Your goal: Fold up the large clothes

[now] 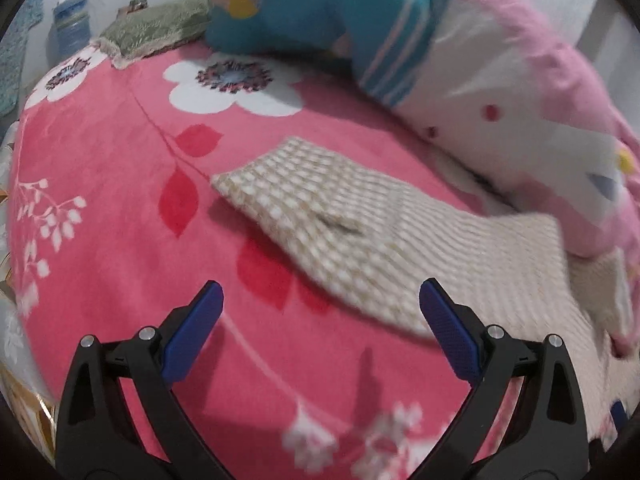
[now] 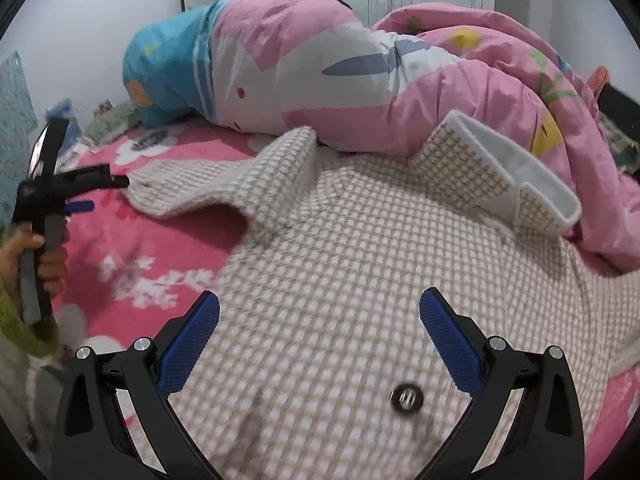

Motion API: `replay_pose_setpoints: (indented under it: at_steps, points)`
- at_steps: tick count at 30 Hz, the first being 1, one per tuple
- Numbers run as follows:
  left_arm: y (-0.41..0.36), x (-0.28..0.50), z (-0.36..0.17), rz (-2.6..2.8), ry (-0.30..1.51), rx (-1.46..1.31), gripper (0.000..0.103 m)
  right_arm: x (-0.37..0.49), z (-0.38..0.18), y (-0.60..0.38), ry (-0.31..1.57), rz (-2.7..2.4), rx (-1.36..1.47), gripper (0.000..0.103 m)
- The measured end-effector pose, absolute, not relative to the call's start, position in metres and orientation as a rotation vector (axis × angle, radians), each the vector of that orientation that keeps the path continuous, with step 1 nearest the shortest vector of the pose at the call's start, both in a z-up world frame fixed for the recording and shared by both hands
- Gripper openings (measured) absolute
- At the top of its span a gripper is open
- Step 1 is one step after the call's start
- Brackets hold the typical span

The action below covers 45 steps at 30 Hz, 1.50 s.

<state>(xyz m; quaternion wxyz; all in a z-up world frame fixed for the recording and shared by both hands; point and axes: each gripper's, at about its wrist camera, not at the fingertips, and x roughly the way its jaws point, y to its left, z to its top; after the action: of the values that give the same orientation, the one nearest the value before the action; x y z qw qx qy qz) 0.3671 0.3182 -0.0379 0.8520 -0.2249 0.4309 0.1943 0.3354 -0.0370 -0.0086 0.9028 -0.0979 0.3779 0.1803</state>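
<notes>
Risk: we hover both grippers, left gripper [image 1: 320, 320] and right gripper [image 2: 320, 328], open and empty; sleeve [image 1: 320, 208] could bunch if we pinch bedsheet [image 1: 120, 200] too.

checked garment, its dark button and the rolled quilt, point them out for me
checked garment [image 2: 360, 264]: right wrist view, on the flat body panel.
dark button [image 2: 405, 397]: right wrist view, on its centre.
rolled quilt [image 2: 304, 80]: right wrist view, on the white patch.

- Pink floral bedspread [image 1: 120, 184] with white flowers covers the bed.
- Rumpled pink quilt [image 2: 460, 92] lies along its far side.
- Blue pillow [image 1: 304, 8] rests beside a green mat [image 1: 160, 28].
</notes>
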Motion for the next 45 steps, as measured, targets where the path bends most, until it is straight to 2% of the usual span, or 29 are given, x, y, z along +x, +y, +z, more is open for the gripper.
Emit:
replay_pose_setpoints:
  at_steps: [2,3,4,7,11,13,16,24,33,37,41,42,44,45]
  points:
    - [0.326,0.383,-0.052,0.447,0.925,-0.48,0.095,0.34,-0.018,-0.031,0.784,0.352,-0.228,0.098]
    - [0.329,0.389,-0.057,0.46,0.926,-0.487,0.091,0.342,-0.022,-0.03,0.785,0.347,-0.235,0.098]
    - [0.332,0.393,-0.062,0.473,0.931,-0.495,0.08,0.343,-0.027,-0.029,0.785,0.339,-0.245,0.098]
    - [0.337,0.402,-0.073,0.488,0.939,-0.517,0.061,0.345,-0.038,-0.026,0.776,0.319,-0.278,0.098]
    - [0.337,0.408,-0.071,0.534,0.903,-0.476,0.042,0.347,-0.047,-0.026,0.767,0.298,-0.314,0.098]
    - [0.337,0.409,-0.07,0.556,0.894,-0.455,0.027,0.345,-0.049,-0.025,0.753,0.289,-0.332,0.098]
    - [0.333,0.408,-0.061,0.564,0.865,-0.406,0.018,0.342,-0.049,-0.023,0.732,0.28,-0.358,0.098]
    - [0.267,0.404,0.014,0.506,0.719,-0.138,0.015,0.318,-0.026,-0.031,0.656,0.267,-0.397,0.098]
    - [0.092,0.376,0.115,0.087,0.554,0.019,0.014,0.277,0.01,-0.111,0.664,0.245,-0.218,0.098]
    - [0.01,0.366,0.12,-0.14,0.579,0.035,0.014,0.253,0.005,-0.177,0.705,0.166,-0.104,0.098]
    - [-0.059,0.367,0.089,-0.363,0.685,-0.012,0.016,0.237,-0.02,-0.233,0.788,0.077,-0.04,0.098]
    - [-0.07,0.37,0.074,-0.42,0.73,-0.039,0.018,0.237,-0.029,-0.243,0.821,0.067,-0.021,0.098]
    - [-0.081,0.379,0.046,-0.497,0.829,-0.102,0.034,0.238,-0.048,-0.259,0.89,0.074,0.027,0.098]
    - [-0.082,0.381,0.034,-0.507,0.873,-0.137,0.048,0.24,-0.055,-0.264,0.91,0.081,0.047,0.098]
